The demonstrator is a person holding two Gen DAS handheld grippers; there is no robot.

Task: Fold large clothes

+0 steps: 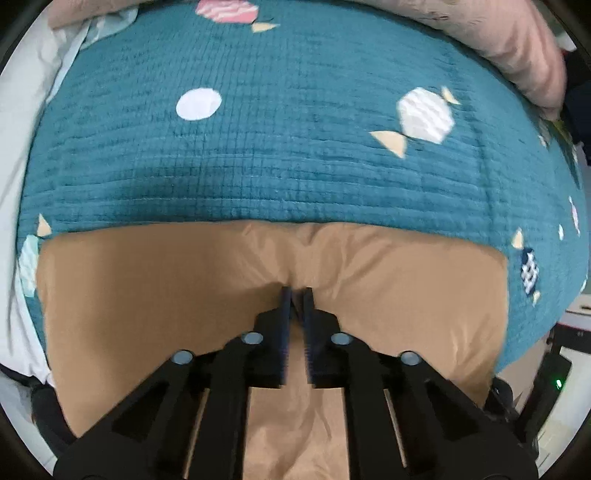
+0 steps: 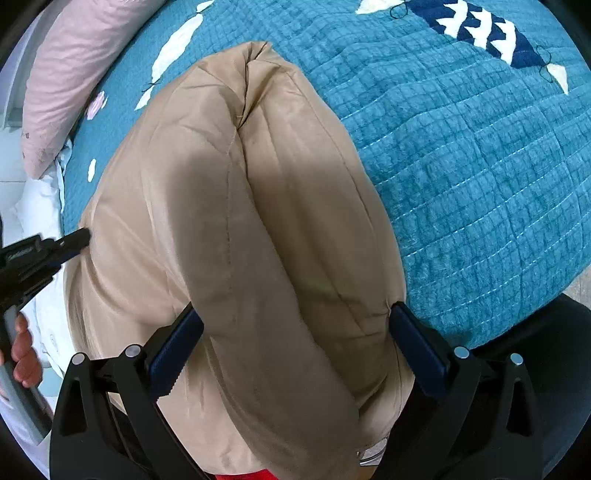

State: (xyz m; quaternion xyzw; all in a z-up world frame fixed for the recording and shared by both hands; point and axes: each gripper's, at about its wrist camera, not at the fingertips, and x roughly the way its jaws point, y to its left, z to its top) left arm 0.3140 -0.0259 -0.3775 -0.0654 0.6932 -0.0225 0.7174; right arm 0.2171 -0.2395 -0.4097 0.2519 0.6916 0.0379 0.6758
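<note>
A tan padded garment, smooth and slightly shiny, lies on a teal quilted bedspread printed with candy shapes. In the left wrist view, white bedding shows at the far left edge. The garment fills the lower half of the view, its far edge running straight across the quilt. At centre, the left gripper has its two blue-padded fingers drawn nearly together, pinching a small ridge of the tan fabric; creases fan out from the pinch. To the upper right, a pink pillow lies along the quilt's far edge.

In the right wrist view, at the far left, a hand holds the grey handle of the left gripper, whose black tip touches the garment's left edge. Above it lies the pink pillow beside white bedding. In the middle, the tan garment is bunched into a thick, puffy roll with a stitched seam running along its length. The right gripper has its fingers spread wide, one on each side of this roll, both pads pressing against the fabric. To the right, the teal bedspread stretches away, showing a navy and white zigzag candy print near the top.
</note>
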